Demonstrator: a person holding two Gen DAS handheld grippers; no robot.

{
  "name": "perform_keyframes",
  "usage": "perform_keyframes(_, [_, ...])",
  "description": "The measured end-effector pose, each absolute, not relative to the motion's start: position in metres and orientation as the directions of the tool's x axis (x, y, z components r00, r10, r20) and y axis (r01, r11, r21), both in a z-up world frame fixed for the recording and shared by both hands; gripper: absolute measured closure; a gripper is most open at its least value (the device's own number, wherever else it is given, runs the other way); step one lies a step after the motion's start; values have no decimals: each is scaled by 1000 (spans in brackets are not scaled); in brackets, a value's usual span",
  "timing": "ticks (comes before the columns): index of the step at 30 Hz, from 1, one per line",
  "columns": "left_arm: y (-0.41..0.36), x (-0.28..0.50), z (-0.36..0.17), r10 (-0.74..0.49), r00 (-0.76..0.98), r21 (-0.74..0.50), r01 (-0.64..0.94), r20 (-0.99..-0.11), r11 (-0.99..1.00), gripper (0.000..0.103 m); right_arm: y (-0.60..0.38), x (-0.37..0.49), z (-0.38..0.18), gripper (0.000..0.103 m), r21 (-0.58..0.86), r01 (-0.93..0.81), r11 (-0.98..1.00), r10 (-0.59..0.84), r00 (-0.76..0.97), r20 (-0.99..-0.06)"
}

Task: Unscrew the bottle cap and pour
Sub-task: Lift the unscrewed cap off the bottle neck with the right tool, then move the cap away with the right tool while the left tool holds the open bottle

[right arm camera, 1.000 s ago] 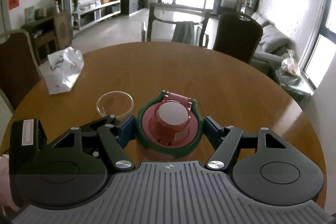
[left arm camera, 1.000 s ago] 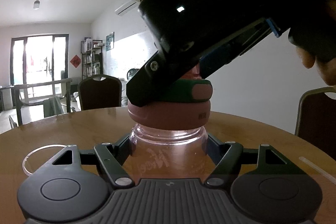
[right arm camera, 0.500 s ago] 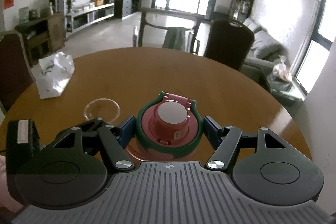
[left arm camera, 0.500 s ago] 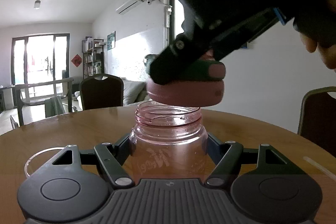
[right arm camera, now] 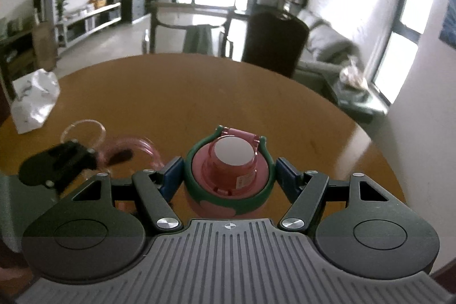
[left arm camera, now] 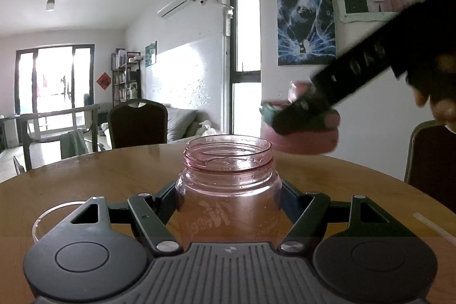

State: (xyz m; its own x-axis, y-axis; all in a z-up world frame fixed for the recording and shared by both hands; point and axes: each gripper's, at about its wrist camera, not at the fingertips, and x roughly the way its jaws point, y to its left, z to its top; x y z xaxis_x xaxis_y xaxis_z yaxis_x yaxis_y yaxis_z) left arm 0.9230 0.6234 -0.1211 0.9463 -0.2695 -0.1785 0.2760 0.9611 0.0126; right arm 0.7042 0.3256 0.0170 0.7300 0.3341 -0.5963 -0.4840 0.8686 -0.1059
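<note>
The jaws of the left gripper (left arm camera: 229, 207) are closed against the body of the one pink bottle (left arm camera: 229, 190), which stands upright on the round wooden tabletop (left arm camera: 85, 178) with its threaded mouth open. The jaws of the right gripper (right arm camera: 228, 175) are clamped on the bottle's single pink cap (right arm camera: 229, 175), with its green carry loop, and hold it in the air. From the left wrist camera the cap (left arm camera: 302, 130) hangs above and to the right of the bottle mouth, clear of it, blurred.

One clear glass cup (left arm camera: 54, 215) stands on the tabletop just left of the left gripper; only its rim shows. In the right wrist view a white plastic bag (right arm camera: 34, 101) lies near the far left edge, well apart from the cup. A pale strip (left arm camera: 433, 227) lies on the wood at the right.

The middle and far side of the tabletop are bare wood right to the curved edge. One dark chair (left arm camera: 138, 123) stands at the far rim, a second chair back (left arm camera: 433, 161) at the right rim. A sofa (right arm camera: 327, 44) and a tall window (left arm camera: 246, 53) lie beyond.
</note>
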Motion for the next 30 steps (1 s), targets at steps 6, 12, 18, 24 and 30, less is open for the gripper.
perform_keyframes(6, [618,915,-121,-265,948,12,271,-174,962,31,314,720,-14,32,-58,-459,887,320,700,-639])
perform_keyframes(12, [615,908,-122,-267,948,13,274,-175,962,31,312,735,-48,32,-31,-439,898,305,671,-676])
perform_keyframes(18, [610,900,-120,-265,948,13,272,-175,962,31,320,746,-71,32,-18,-441,897,312,663,-681])
perform_keyframes(24, [602,887,-118,-265,948,13,271,-175,962,31,323,752,-83,32,-7,-438,899,315,657,-685])
perform_keyframes(30, [576,849,-110,-263,949,11,269,-176,963,31,326,754,-92,32,0,-445,896,323,649,-689])
